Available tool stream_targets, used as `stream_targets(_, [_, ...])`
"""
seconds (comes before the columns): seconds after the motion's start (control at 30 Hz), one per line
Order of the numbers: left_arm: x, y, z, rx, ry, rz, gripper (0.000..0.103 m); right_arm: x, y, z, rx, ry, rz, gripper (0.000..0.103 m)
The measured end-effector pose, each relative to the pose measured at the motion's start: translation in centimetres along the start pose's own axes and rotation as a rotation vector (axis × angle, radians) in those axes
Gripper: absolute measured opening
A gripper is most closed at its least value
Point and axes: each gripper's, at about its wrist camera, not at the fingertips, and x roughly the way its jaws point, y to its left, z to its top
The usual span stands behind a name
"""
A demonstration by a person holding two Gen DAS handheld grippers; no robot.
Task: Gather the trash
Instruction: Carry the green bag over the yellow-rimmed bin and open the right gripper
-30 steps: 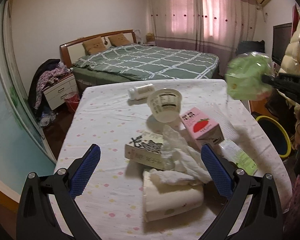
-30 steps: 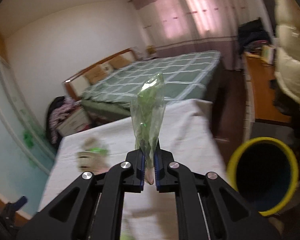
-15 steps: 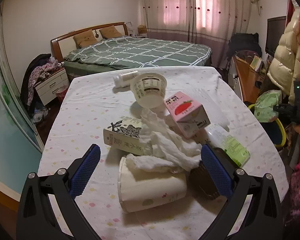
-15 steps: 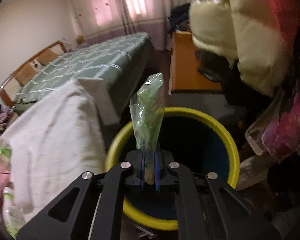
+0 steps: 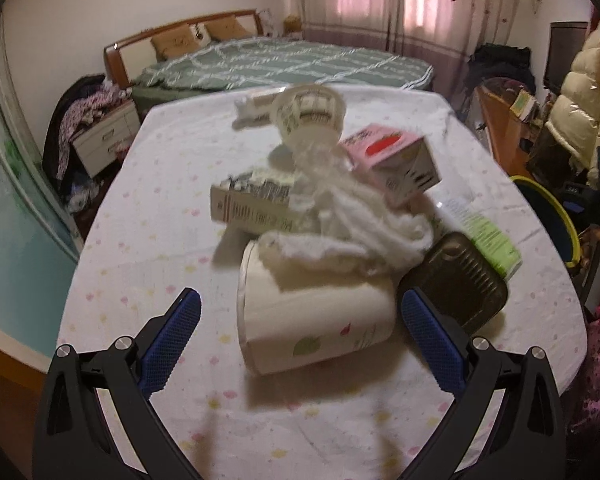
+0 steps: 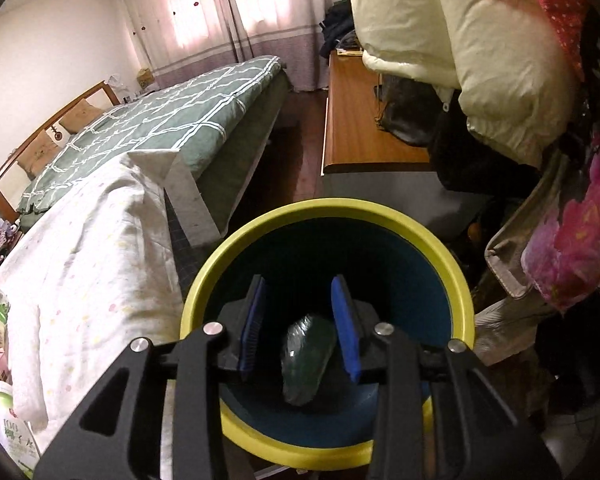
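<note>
My left gripper [image 5: 298,324] is open above the table, its fingers either side of a white paper cup [image 5: 312,320] lying on its side with crumpled tissue [image 5: 360,228] on it. Around it lie a black-and-white carton [image 5: 252,204], a pink carton [image 5: 396,160], a clear plastic cup [image 5: 310,114], a green-labelled bottle [image 5: 484,236] and a dark tray [image 5: 456,280]. My right gripper [image 6: 300,320] is open over the yellow-rimmed blue bin [image 6: 456,276]. A green plastic bag [image 6: 306,360] lies loose inside the bin, below the fingers.
The table has a white dotted cloth [image 5: 148,208]. The bin stands on the floor off the table's right edge [image 5: 556,216]. A wooden desk [image 6: 360,128], hanging coats [image 6: 460,40] and a green-quilted bed [image 5: 284,64] surround the area.
My right gripper has opened and let the green bag drop into the bin. My left gripper has moved closer to the paper cup and the trash pile.
</note>
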Motion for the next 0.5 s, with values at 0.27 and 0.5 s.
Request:
stream_targets(0.27, [1.4,-0.4,-0.2,-0.011,0.012,-0.004,0.099,-0.3,1.5,-0.3,-0.020,0.001,0.032,0.037])
stream_targets(0.5, [1.5,-0.8,0.0,-0.007,0.017,-0.018,0.099,-0.5,2.1,-0.5,-0.029,0.007,0.045,0.037])
